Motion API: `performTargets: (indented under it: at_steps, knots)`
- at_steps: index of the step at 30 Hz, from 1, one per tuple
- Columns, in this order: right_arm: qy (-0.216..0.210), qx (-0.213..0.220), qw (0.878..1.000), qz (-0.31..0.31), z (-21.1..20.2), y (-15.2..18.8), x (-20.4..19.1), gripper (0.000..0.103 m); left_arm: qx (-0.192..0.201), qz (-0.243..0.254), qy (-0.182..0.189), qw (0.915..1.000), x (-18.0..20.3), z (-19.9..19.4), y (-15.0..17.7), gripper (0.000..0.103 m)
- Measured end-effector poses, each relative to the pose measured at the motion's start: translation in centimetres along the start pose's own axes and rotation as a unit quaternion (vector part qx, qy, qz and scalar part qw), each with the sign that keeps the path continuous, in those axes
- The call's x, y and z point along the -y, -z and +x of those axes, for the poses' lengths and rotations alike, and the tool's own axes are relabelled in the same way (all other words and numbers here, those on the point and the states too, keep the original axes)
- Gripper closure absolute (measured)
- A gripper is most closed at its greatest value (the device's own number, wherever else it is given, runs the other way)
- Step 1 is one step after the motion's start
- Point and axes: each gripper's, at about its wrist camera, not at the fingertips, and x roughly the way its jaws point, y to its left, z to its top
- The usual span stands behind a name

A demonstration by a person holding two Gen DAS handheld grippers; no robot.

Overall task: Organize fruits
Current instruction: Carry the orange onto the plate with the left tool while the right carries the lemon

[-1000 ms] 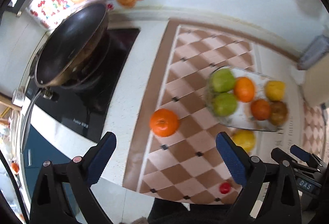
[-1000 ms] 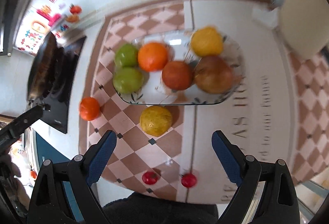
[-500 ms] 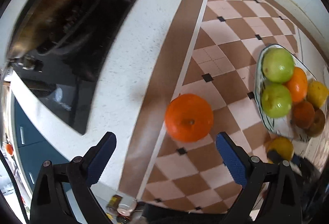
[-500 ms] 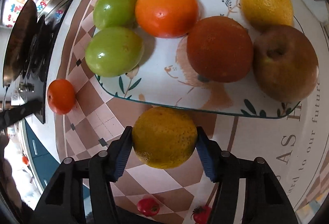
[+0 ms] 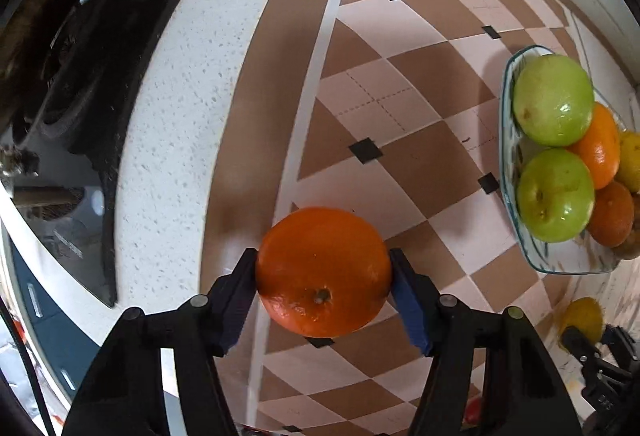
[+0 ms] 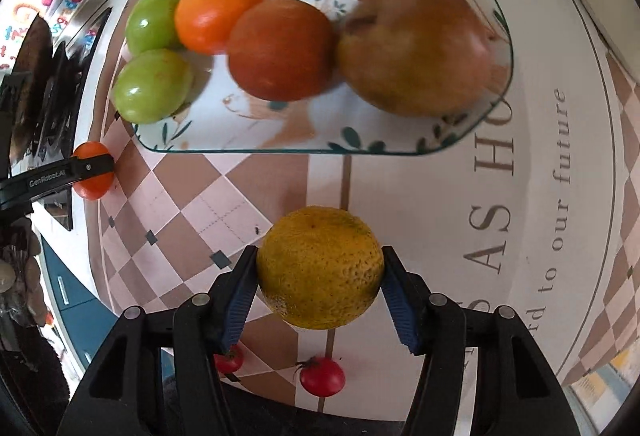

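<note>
Left gripper (image 5: 323, 278): fingers just closed on glossy orange (image 5: 323, 272).
Right gripper (image 6: 318, 272): fingers clamp dimpled yellow citrus (image 6: 319, 267).

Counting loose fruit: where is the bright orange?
Left wrist view: bright orange between the left gripper jaws, on the checkered mat, left of the glass fruit plate.

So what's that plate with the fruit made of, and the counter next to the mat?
The plate looks like glazed ceramic, maybe glass: shiny white, painted leaves, thin dark rim. The counter looks like polished stone or a stone-look composite: white with small grey speckles. The mat seems printed vinyl, though I can't be sure.
</note>
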Motion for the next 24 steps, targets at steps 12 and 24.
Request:
performTargets:
  at_steps: [12, 24]
  knots:
    - [-0.031, -0.002, 0.999, 0.023, -0.6, -0.4, 1.9, 0.040, 0.001, 0.066, 0.028, 0.9974, 5.6, -1.0, 5.6, 0.042]
    - [-0.059, 0.035, 0.997, 0.030, -3.0, 0.9, 3.0, 0.041, 0.029, 0.091, 0.057, 0.9939, 9.4, -4.6, 6.4, 0.042]
